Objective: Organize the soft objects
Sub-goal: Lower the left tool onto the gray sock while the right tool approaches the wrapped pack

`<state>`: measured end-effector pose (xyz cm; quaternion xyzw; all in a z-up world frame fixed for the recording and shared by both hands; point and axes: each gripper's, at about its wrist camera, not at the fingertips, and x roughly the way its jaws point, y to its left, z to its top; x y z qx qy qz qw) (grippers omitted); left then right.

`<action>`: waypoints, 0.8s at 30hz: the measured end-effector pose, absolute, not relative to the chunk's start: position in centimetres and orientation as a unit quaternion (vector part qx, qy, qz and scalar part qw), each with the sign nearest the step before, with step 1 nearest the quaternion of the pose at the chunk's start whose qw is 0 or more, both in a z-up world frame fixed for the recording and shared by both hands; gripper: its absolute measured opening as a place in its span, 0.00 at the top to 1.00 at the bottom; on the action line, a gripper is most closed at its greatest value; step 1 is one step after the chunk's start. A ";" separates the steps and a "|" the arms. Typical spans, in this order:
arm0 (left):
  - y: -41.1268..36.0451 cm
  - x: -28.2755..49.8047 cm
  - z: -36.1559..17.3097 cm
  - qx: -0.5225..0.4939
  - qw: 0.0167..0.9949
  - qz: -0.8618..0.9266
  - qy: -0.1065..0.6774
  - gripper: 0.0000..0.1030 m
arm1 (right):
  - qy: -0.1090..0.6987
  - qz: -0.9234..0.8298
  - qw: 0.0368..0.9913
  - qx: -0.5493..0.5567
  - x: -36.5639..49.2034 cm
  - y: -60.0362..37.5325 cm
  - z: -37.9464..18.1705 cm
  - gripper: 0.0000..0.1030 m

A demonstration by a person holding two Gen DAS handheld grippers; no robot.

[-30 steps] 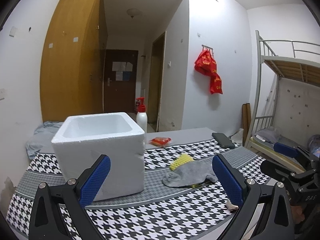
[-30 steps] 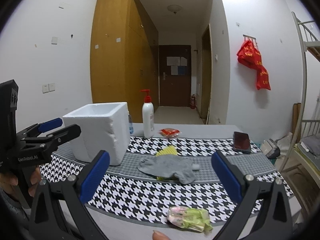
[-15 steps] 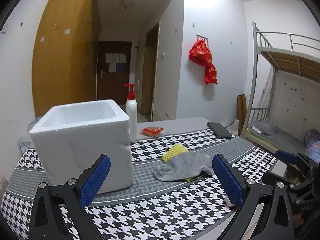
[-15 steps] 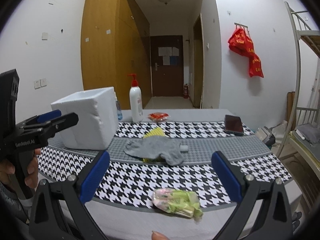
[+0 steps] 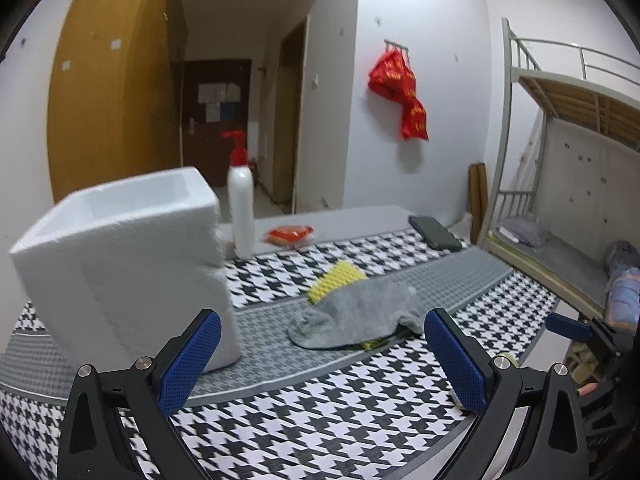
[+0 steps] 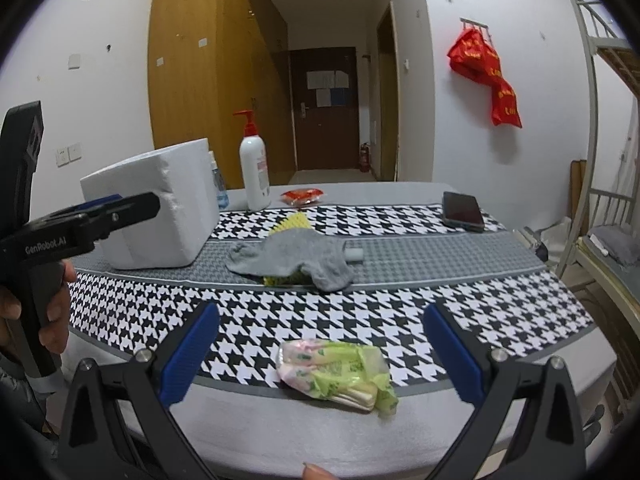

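Gray sock [image 6: 292,258] lies in the middle of the checked table cloth [image 6: 440,312], on top of a yellow sponge [image 5: 335,281]; a white foam box [image 5: 120,272] stands just to its left; the left gripper [image 5: 322,360] is wide open and holds nothing; the right gripper [image 6: 320,354] is wide open too, with a green tissue pack [image 6: 336,376] on the table between its fingers.
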<state>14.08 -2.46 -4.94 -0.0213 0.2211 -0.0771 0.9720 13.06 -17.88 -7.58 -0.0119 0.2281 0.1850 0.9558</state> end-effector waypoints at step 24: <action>-6.9 20.1 -6.7 0.002 0.953 -0.098 0.288 0.01 | 0.274 0.193 0.942 0.008 16.1 -20.3 -11.3 0.00</action>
